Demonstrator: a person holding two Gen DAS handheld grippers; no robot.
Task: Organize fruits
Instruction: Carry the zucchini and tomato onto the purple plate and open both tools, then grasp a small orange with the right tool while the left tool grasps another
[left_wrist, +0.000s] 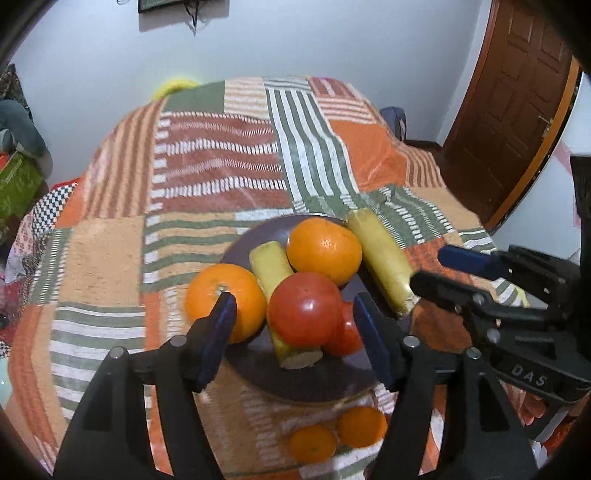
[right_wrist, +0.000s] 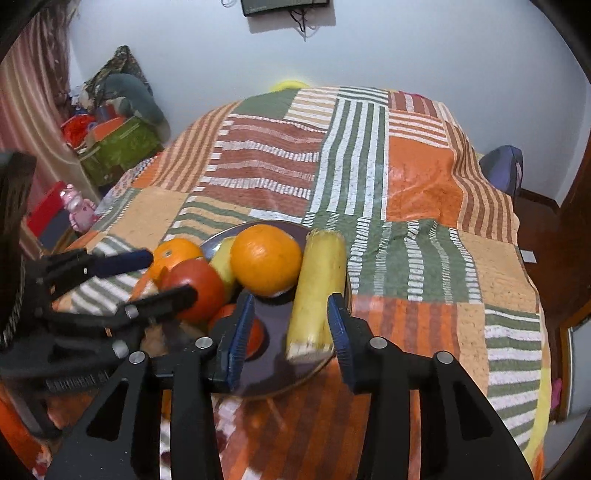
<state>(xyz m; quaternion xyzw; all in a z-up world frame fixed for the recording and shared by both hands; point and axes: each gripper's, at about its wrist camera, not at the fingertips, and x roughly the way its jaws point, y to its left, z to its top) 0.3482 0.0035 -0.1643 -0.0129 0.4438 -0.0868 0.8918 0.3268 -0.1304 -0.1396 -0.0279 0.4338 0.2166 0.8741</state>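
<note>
- Left gripper (left_wrist: 295, 328) nearest the lens: jaws well apart over the plate (left_wrist: 317, 384), straddling the red apple (left_wrist: 304, 310); pads clear of it, nothing held.
- Right gripper (right_wrist: 290, 328): jaws apart either side of the long yellow fruit's (right_wrist: 317, 291) cut end, which lies across the plate rim on a striped blanket (right_wrist: 406, 258). Pads seem not to press (blurred, hard to be sure).
- Step, as I judge: piling fruit on the plate, nearly done. Next calls for fetching the two small oranges (left_wrist: 336, 432).
- Those oranges show only in the left view, off the plate's near edge.
</note>
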